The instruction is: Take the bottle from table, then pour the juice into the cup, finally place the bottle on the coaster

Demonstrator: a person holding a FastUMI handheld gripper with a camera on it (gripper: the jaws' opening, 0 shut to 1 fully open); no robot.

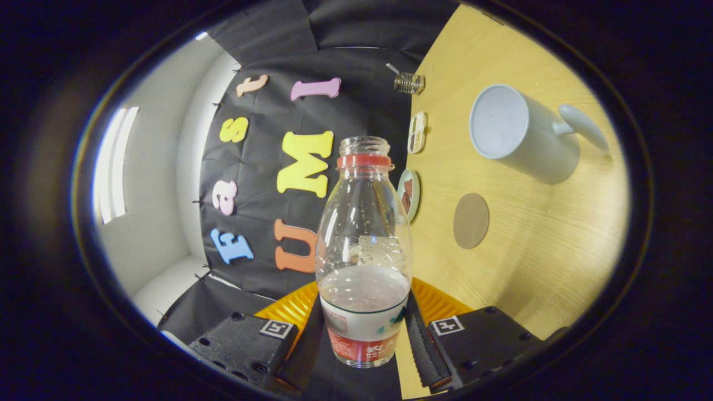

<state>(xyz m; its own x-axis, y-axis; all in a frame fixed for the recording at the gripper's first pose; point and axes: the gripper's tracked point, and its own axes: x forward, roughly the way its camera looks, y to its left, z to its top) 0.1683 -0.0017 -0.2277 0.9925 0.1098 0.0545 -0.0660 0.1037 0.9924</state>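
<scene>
The gripper point(363, 328) is closed to a narrow gap around the lower, labelled part of the bottle point(363, 250), with a finger pressed against each side of it, so the bottle is clamped between the two and held off the table point(529, 267). The whole view is rolled, so the wooden table stands like a wall beside the bottle. The bottle is clear plastic with a red ring under its open mouth — no cap on it — and it holds a pale, cloudy liquid whose surface sits a little above the label, roughly a third of the way up; droplets cling to the inside above that. Taking the bottle as the landmark: the cup point(521, 133), a pale mug with a handle, stands on the table well beyond the bottle's shoulder and off to the table side, and its inside looks empty. The coaster point(471, 220), a round brown disc, lies flat on the table between the bottle and the cup, apart from both. Just beside the bottle's neck, at the table's far edge, are two small dishes point(410, 192) with something dark in them, and farther past them a small wire holder point(409, 83).
</scene>
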